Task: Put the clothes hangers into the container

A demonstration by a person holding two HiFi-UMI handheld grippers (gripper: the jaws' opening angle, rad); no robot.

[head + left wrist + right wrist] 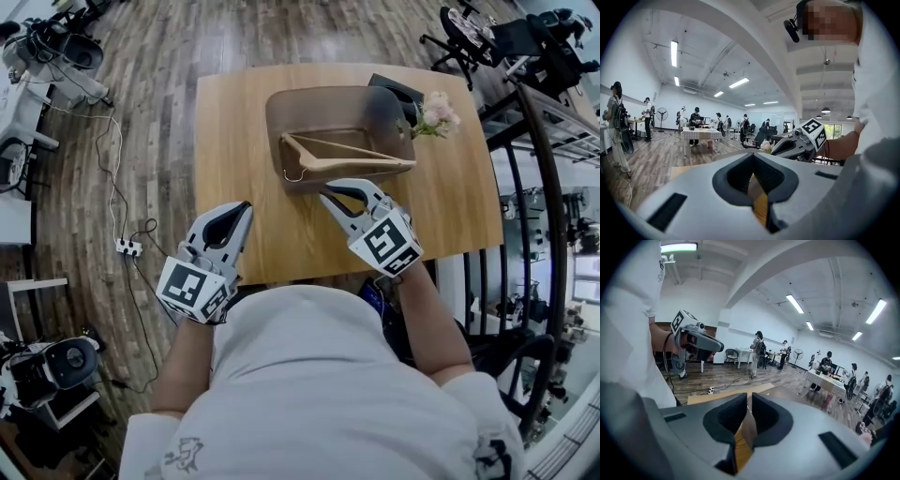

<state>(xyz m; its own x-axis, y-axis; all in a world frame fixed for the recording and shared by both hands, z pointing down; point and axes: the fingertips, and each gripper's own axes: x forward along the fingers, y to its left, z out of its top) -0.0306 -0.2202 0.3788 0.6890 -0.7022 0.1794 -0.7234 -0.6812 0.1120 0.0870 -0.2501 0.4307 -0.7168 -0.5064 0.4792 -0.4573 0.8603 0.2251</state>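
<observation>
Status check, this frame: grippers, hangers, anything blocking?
Left hand-held gripper shut, empty; right hand-held gripper barely apart, empty. Hanger lies in container. Nothing blocking.

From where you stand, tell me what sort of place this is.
Probably a large open-plan lab or shared workspace: people gathered around tables, strip lights on a high ceiling, and an office chair on the wood floor.

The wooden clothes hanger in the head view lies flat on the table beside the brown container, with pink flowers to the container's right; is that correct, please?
Not quite: the head view shows the wooden clothes hanger lying inside the brown container, not on the table beside it. The pink flowers are indeed at the container's right.
</observation>
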